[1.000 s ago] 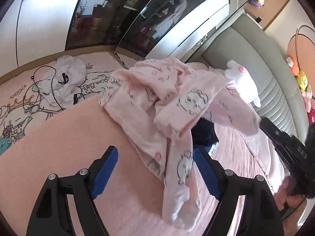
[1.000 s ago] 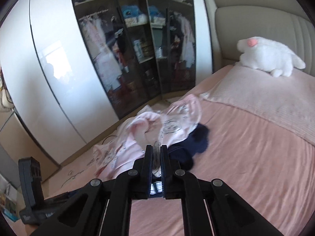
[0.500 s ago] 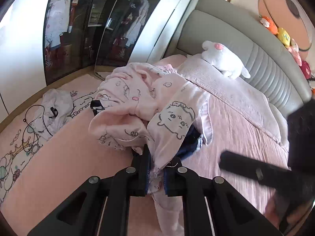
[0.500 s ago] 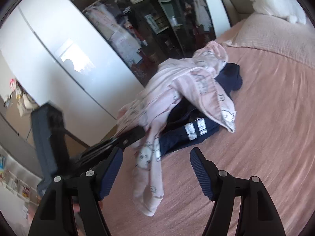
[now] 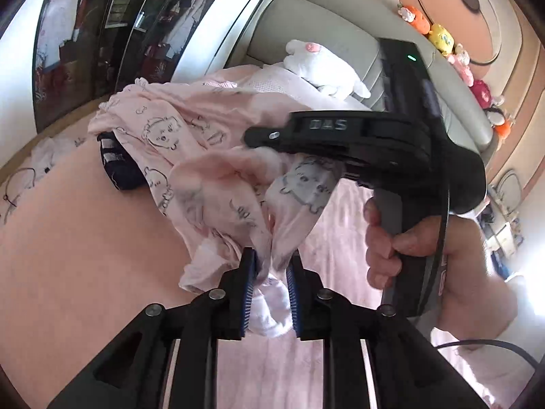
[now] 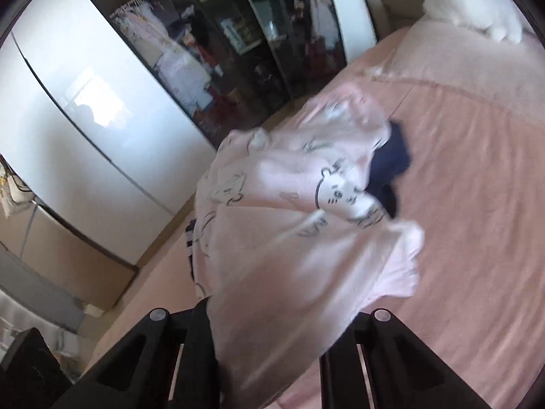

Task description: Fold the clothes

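Observation:
A pale pink garment (image 5: 204,177) printed with cartoon animals is lifted in a crumpled bunch above the pink bed (image 5: 68,272). My left gripper (image 5: 270,286) has a gathered fold of it between its blue pads; the jaws are opening slightly while the pads still touch the cloth. My right gripper (image 5: 252,134) comes in from the right, held by a hand (image 5: 391,238), its tip shut in the garment's upper folds. In the right wrist view the pink garment (image 6: 289,238) drapes over and hides the fingers. A navy garment (image 5: 119,167) lies under it on the bed (image 6: 477,204).
A white plush toy (image 5: 323,68) sits on the pillow by the grey headboard (image 5: 323,24). A glass-fronted wardrobe (image 6: 238,34) stands beyond the bed's far edge. A white cloth (image 5: 51,150) lies on the floor rug. Small plush toys (image 5: 439,39) hang on the wall.
My left gripper closed on the garment's hanging end and drew it closer. My right gripper opened, let go, then closed on the garment again, and now crosses the left wrist view.

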The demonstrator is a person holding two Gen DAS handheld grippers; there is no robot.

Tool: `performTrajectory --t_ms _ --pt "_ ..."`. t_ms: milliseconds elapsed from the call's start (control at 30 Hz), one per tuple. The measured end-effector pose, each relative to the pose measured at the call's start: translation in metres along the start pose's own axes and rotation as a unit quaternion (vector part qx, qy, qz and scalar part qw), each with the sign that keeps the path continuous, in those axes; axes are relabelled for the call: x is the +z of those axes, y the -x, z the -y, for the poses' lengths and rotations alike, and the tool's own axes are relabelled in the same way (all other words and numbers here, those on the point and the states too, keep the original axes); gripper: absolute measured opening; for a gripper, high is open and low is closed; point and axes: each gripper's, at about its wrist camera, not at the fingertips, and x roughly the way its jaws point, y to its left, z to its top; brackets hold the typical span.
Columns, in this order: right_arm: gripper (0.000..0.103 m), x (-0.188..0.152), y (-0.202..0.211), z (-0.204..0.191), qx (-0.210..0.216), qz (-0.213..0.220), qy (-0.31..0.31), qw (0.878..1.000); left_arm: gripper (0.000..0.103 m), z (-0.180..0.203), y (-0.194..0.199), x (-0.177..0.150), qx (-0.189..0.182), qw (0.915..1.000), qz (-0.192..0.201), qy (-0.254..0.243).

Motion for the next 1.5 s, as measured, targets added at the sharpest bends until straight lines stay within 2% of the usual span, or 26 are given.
performTrajectory --t_ms 33,100,133,233,300,367,467,533,600,700,767,800,833,867,933,1000,1033,1100,1133,1167,1200,1233,1300,1400,1433,1500 --pt "0.008 0.0 0.022 0.004 -0.021 0.032 0.012 0.999 0.026 0.0 0.004 0.0 -0.012 0.9999 -0.002 0.005" --pt "0.008 0.002 0.065 0.013 -0.057 0.081 0.025 0.995 0.045 0.002 0.011 0.0 -0.027 0.9996 -0.003 0.01" --pt "0.008 0.003 0.086 0.019 -0.073 0.1 0.027 0.992 0.05 0.004 0.013 0.001 -0.028 0.9996 -0.004 0.008" --pt "0.008 -0.001 0.147 0.039 -0.128 0.144 0.025 0.981 0.055 0.013 0.014 0.002 -0.009 0.9999 -0.001 0.005" --pt "0.008 -0.01 0.182 0.054 -0.149 0.162 0.001 0.975 0.066 0.012 0.011 0.004 0.022 0.9996 0.007 0.012" --pt "0.008 -0.025 0.213 0.06 -0.166 0.176 -0.007 0.97 0.069 0.011 0.0 0.01 0.017 0.9995 -0.004 0.024" --pt "0.008 -0.056 0.256 0.073 -0.202 0.164 -0.018 0.965 0.071 0.025 -0.033 0.016 -0.007 0.9985 -0.051 0.018" --pt "0.008 -0.077 0.283 0.085 -0.222 0.145 -0.03 0.964 0.071 0.051 -0.064 0.02 -0.012 0.995 -0.095 -0.031" --pt "0.008 -0.104 0.296 0.107 -0.246 0.096 -0.045 0.963 0.071 0.082 -0.096 0.018 -0.022 0.985 -0.145 -0.091" --pt "0.011 -0.137 0.316 0.143 -0.261 0.038 -0.103 0.959 0.071 0.121 -0.132 0.002 0.016 0.9657 -0.187 -0.179" --pt "0.023 -0.153 0.332 0.163 -0.256 0.027 -0.147 0.955 0.068 0.142 -0.143 -0.002 0.017 0.9531 -0.21 -0.218" --pt "0.026 -0.159 0.34 0.166 -0.25 0.035 -0.16 0.954 0.042 0.152 -0.144 -0.002 -0.003 0.949 -0.225 -0.22" --pt "0.029 -0.161 0.347 0.165 -0.254 0.043 -0.161 0.953 0.026 0.16 -0.145 -0.002 -0.042 0.9458 -0.247 -0.207" --pt "0.031 -0.163 0.353 0.163 -0.259 0.051 -0.162 0.951 0.022 0.171 -0.147 -0.005 -0.077 0.9393 -0.268 -0.199" --pt "0.031 -0.162 0.367 0.154 -0.272 0.078 -0.151 0.947 0.022 0.197 -0.143 -0.026 -0.121 0.9169 -0.31 -0.221" --pt "0.031 -0.162 0.389 0.15 -0.275 0.116 -0.156 0.942 0.022 0.226 -0.129 -0.041 -0.154 0.8924 -0.323 -0.275" --pt "0.031 -0.16 0.404 0.149 -0.287 0.134 -0.153 0.936 0.022 0.235 -0.121 -0.042 -0.161 0.8864 -0.321 -0.292" --pt "0.031 -0.156 0.434 0.146 -0.309 0.169 -0.145 0.924 0.027 0.24 -0.112 -0.029 -0.158 0.8906 -0.314 -0.288" --pt "0.044 -0.154 0.446 0.147 -0.318 0.177 -0.136 0.921 0.031 0.238 -0.113 -0.017 -0.158 0.8948 -0.318 -0.27" --pt "0.07 -0.152 0.457 0.148 -0.327 0.184 -0.127 0.918 0.048 0.232 -0.115 -0.006 -0.152 0.901 -0.317 -0.253" --pt "0.079 -0.151 0.461 0.153 -0.326 0.175 -0.12 0.921 0.072 0.224 -0.117 0.005 -0.142 0.909 -0.312 -0.237" --pt "0.083 -0.147 0.457 0.16 -0.316 0.16 -0.113 0.928 0.079 0.216 -0.122 0.016 -0.124 0.9192 -0.303 -0.22" --pt "0.083 -0.14 0.433 0.175 -0.28 0.115 -0.105 0.947 0.081 0.191 -0.129 0.034 -0.084 0.9408 -0.283 -0.166" --pt "0.083 -0.129 0.368 0.196 -0.247 0.052 -0.115 0.961 0.081 0.145 -0.132 0.059 -0.027 0.9702 -0.228 -0.077" --pt "0.083 -0.126 0.343 0.204 -0.232 0.03 -0.119 0.965 0.081 0.137 -0.143 0.066 -0.001 0.9749 -0.213 -0.065" --pt "0.083 -0.117 0.29 0.219 -0.203 -0.007 -0.126 0.971 0.081 0.125 -0.168 0.073 0.014 0.9775 -0.204 -0.052"
